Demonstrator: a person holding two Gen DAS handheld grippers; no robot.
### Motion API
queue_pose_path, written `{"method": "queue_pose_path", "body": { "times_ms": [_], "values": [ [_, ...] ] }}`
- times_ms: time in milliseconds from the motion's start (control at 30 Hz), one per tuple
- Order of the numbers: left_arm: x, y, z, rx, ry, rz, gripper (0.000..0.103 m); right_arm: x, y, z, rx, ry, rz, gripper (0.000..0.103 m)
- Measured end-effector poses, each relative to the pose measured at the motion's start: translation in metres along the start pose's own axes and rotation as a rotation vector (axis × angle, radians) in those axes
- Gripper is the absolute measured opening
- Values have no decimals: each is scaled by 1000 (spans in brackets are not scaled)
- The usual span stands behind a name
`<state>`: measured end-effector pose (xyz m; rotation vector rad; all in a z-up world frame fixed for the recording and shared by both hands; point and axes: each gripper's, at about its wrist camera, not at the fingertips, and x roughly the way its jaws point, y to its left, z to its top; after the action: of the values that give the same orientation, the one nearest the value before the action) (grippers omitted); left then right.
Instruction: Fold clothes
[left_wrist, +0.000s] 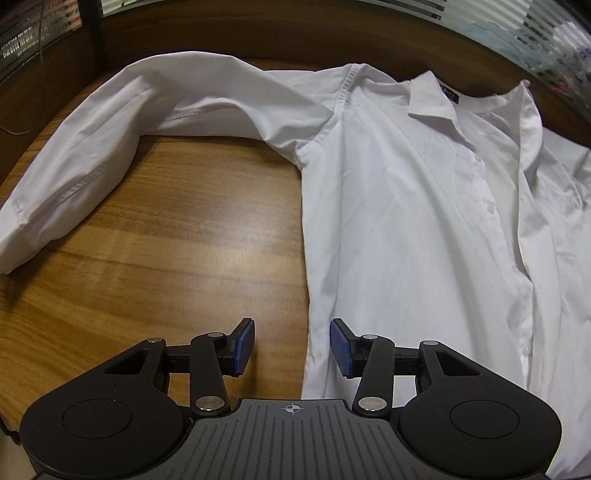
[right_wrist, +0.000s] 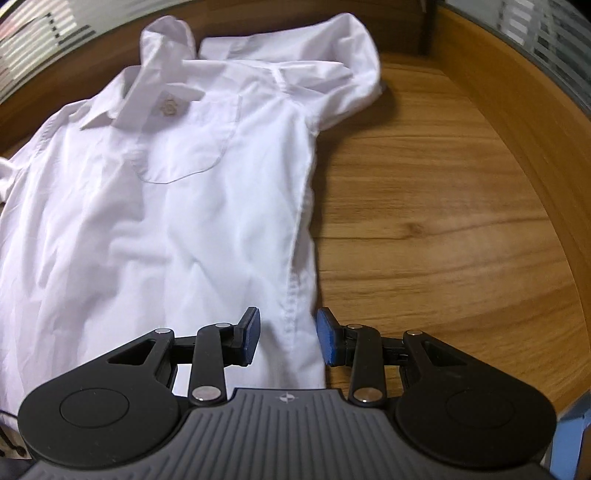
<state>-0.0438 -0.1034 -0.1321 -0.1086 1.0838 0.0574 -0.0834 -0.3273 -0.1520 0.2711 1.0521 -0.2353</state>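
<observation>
Straddling both side seams of the white shirt, spread collar-away on the bench.

Left view: left tongs were apart and empty, seam edge running lengthwise between them. Right view: right tongs gaped over the opposite seam, not pinching yet.

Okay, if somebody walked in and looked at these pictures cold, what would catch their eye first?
The white shirt spread front-up over the wooden table, collar at the far end, one long sleeve curving out to the left. Next, the blue-padded tools at its side seams: the left tool and right tool each straddle a seam, jaws apart.
</observation>
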Motion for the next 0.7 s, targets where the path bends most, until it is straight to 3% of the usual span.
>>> {"method": "queue_pose_path", "body": {
  "times_ms": [100, 167, 200, 233, 267, 300, 567, 700],
  "values": [
    [-1, -6, -9, 16, 12, 2, 48, 7, 7, -2, -34, 12, -20, 39],
    [-2, -10, -15, 30, 12, 2, 42, 11, 8, -3, -36, 16, -36, 24],
    [-1, -11, -18, 33, 15, 2, 36, 11, 9, -4, -31, 13, -43, 19],
    [-1, -12, -21, 31, 20, -2, 30, 11, 8, -4, -25, 9, -45, 7],
    [0, -12, -23, 30, 26, -6, 11, 10, 7, -4, -17, 6, -41, 5],
    [0, -12, -24, 38, 25, 2, 3, 8, 5, -3, -6, 1, -35, 3],
    [-4, -10, -25, 28, 7, 92, 3, -13, -19, 10, 9, -28, -68, 1],
    [-2, -7, -25, 14, 18, 76, 3, -5, -40, 15, 44, -15, -95, 1]
  ]
}}
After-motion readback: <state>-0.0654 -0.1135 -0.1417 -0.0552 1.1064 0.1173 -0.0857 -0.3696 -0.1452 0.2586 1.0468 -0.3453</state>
